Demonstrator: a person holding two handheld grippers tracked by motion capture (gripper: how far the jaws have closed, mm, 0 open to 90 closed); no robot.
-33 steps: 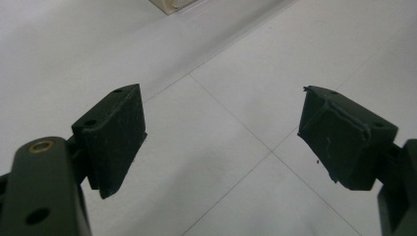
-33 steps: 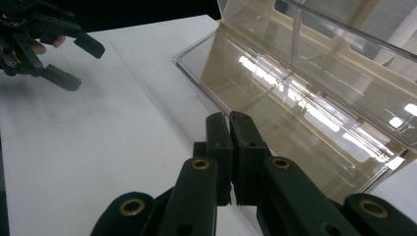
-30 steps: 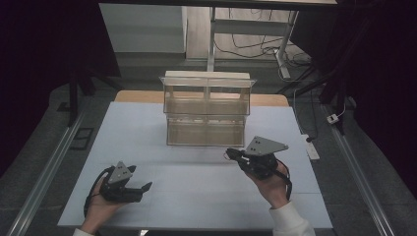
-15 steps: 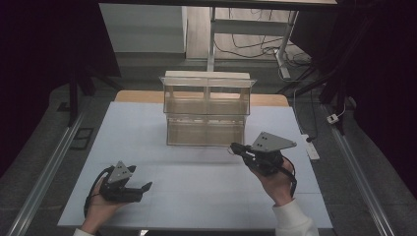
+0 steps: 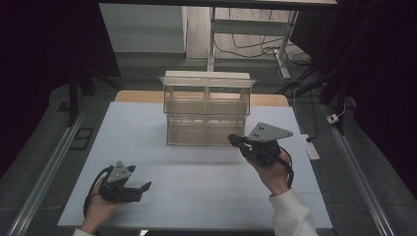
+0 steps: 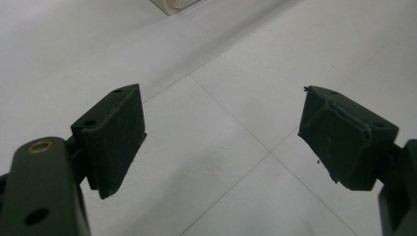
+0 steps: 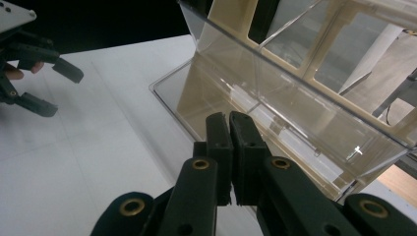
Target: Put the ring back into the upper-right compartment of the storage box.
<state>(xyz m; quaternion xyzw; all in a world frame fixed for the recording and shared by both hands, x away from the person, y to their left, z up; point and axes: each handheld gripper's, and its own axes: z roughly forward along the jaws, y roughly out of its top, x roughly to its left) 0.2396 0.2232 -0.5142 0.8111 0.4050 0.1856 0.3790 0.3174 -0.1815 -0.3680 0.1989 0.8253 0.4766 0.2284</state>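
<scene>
Your right gripper (image 5: 235, 141) has slid rightward and a touch nearer you over the last second, and now it hangs just off the front right corner of the clear two-tier drawer cabinet (image 5: 206, 110). From the right gripper view its jaws are pressed together with nothing between them, tips (image 7: 229, 123) aimed at the lip of the lower clear drawer (image 7: 275, 123). That cabinet stands at the middle of the white table (image 5: 147, 128), toward its far edge, both tiers looking empty as far as I can tell. Your left gripper (image 5: 145, 187) rests low near the table's front left, well apart from the cabinet, jaws spread wide over bare tabletop, holding nothing. By my read you're barely started: no drawer gripped, nothing pulled, the whole job ahead.
</scene>
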